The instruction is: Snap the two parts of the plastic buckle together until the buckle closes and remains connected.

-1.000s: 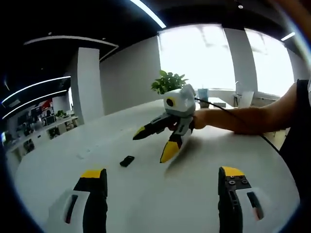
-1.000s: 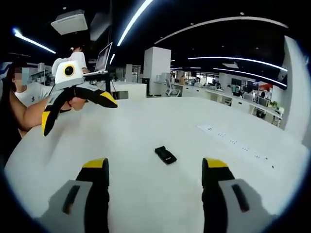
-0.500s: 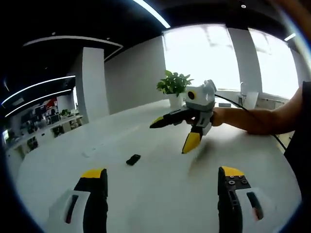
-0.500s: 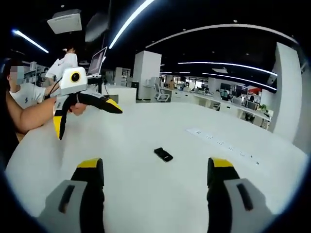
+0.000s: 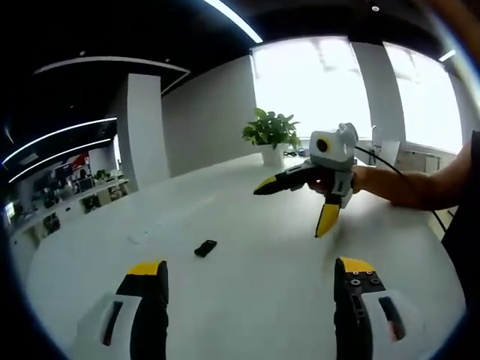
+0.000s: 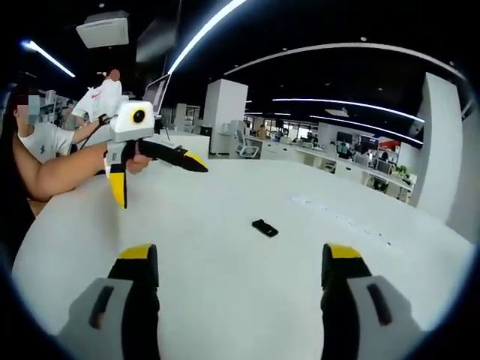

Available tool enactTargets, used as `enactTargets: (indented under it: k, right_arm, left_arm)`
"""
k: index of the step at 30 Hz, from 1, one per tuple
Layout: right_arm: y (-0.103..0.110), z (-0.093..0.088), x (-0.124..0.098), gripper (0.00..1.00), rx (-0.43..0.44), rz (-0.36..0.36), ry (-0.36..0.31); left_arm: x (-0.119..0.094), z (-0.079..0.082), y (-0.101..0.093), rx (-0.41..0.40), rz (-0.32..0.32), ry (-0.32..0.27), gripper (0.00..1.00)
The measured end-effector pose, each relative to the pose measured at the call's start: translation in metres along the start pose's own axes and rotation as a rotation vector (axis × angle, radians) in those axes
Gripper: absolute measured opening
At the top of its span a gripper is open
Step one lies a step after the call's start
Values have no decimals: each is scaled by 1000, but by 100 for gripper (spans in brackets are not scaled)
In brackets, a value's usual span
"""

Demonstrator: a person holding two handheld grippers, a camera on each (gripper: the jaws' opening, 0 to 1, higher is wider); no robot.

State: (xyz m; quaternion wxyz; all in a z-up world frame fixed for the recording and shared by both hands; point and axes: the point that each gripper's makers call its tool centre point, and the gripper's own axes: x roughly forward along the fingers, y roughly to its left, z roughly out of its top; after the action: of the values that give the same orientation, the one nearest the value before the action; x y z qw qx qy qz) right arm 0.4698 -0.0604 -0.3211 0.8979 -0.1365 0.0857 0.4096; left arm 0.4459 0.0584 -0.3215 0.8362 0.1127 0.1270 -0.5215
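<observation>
A small black plastic buckle point(image 5: 205, 248) lies flat on the white table point(image 5: 247, 300), well ahead of both grippers and apart from them. In the left gripper view it sits ahead and left of the left gripper point(image 5: 251, 307); in the right gripper view it sits ahead, near centre, of the right gripper point(image 6: 240, 300). Both grippers have their jaws spread wide and hold nothing, and neither looks clearly nearer; the buckle's long axis runs slantwise across both views.

Both grippers hang above the table point(image 5: 247, 285), jaws spread wide and empty. The left gripper point(image 6: 154, 176) and right gripper point(image 5: 300, 202) each show, hand-held, in the other's view, well apart.
</observation>
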Motion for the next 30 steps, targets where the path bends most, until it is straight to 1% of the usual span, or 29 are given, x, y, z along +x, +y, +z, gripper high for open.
enactTargets:
  k: [4, 6, 9, 11, 14, 17, 18, 22, 25, 26, 27, 29, 30]
  right_arm:
    - [-2, 1, -2, 89, 2, -12, -10]
    - [-1, -1, -3, 88, 21, -6, -2]
    - [-5, -4, -8, 88, 33, -20, 1]
    - [-4, -5, -14, 86, 42, -29, -1]
    - [-4, -7, -20, 85, 50, -38, -5]
    - [-3, -11, -25, 85, 50, -49, 5]
    - [-6, -13, -25, 85, 50, -56, 8]
    - [-8, -15, -31, 84, 57, -71, 11]
    - [-10, -17, -34, 83, 61, -73, 12]
    - [-5, -17, -35, 82, 61, -73, 15]
    - [-4, -18, -36, 81, 59, -76, 21]
    - [-5, -18, -41, 80, 53, -82, 25]
    - [-5, -16, -43, 80, 64, -86, 22]
  left_arm:
    - [-1, 0, 1, -7, 10, -5, 93]
    - [-2, -1, 11, -13, 17, -4, 93]
    - [-4, 0, 16, -14, 35, -2, 92]
    - [-5, 0, 20, -20, 52, 0, 92]
    - [-6, -1, 25, -52, 76, 13, 92]
    - [-7, -7, 25, -58, 88, 38, 91]
    - [-7, -10, 26, -56, 92, 44, 91]
    - [-8, -19, 25, -60, 98, 54, 90]
    - [-9, -26, 31, -66, 116, 69, 88]
    - [-10, -29, 32, -85, 117, 76, 87]
    - [-10, -32, 31, -105, 113, 91, 87]
    - [-11, -34, 31, -110, 113, 106, 86]
    - [-13, -35, 31, -119, 120, 121, 86]
